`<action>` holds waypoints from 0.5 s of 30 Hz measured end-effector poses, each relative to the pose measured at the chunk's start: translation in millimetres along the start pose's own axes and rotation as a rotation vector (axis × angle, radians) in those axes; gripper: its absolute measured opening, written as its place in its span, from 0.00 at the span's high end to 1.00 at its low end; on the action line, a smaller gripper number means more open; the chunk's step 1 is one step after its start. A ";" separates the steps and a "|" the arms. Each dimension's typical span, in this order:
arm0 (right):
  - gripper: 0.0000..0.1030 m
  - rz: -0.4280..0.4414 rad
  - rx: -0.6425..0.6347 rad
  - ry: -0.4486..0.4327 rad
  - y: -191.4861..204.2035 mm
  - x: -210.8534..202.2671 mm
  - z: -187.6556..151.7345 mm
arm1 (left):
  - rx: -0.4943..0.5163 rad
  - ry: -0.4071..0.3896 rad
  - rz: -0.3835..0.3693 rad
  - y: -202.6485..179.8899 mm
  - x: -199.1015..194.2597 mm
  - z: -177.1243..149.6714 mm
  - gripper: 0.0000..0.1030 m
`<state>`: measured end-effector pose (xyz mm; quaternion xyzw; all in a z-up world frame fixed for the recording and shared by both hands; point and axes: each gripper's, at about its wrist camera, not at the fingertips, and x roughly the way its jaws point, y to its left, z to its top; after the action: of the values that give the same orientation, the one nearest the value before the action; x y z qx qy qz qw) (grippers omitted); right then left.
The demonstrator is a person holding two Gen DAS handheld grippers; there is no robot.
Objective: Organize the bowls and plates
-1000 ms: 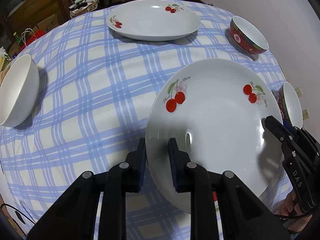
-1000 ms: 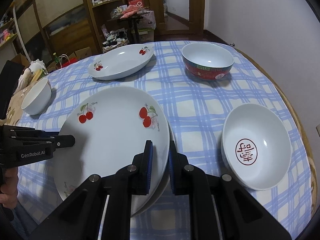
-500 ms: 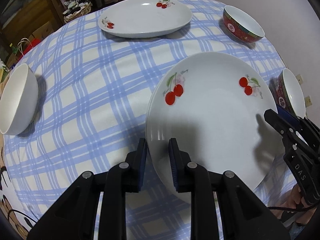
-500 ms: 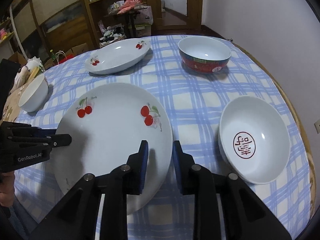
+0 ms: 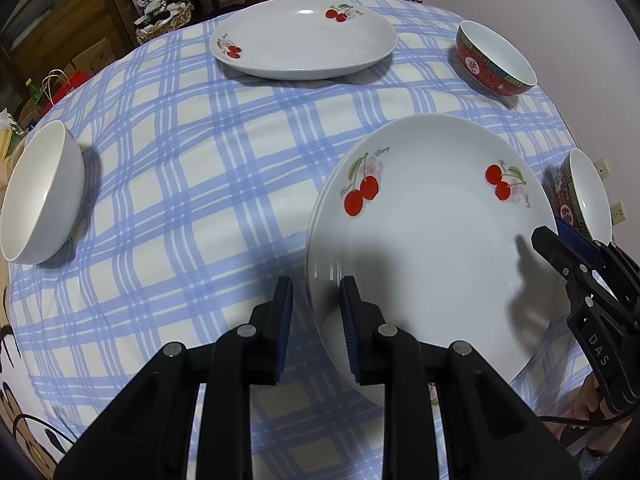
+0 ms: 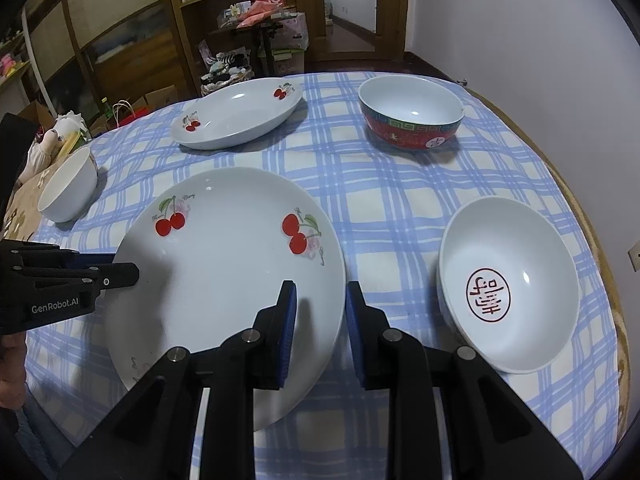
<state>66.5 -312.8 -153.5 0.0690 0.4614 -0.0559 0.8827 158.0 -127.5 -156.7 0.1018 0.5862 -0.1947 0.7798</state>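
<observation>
A: What covers the round table?

B: A blue-and-white checked tablecloth. Behind stand wooden shelves, an open doorway and a plain white wall.

A: Where's the near cherry plate?

B: Flat on the cloth, apparently atop another plate. The left gripper straddles its left rim, jaws opening, pads clear. The right gripper straddles its right rim, parted, gripping nothing.

A: The rest?

B: A second cherry plate and a red bowl sit farther back, a white bowl at the left, a stamped bowl at the right.
</observation>
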 end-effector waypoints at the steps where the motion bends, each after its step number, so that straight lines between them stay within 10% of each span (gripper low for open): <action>1: 0.73 0.001 -0.001 0.001 0.1 0.5 -0.2 | -0.002 0.005 -0.001 1.1 0.3 0.1 0.75; 15: 0.39 -0.015 -0.032 -0.027 5.9 -3.7 1.3 | -0.025 -0.008 -0.011 8.4 -11.5 2.4 0.51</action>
<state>66.4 -307.1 -149.3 0.0506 0.4509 -0.0563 0.8894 160.9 -118.8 -145.5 0.0881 0.5859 -0.1922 0.7823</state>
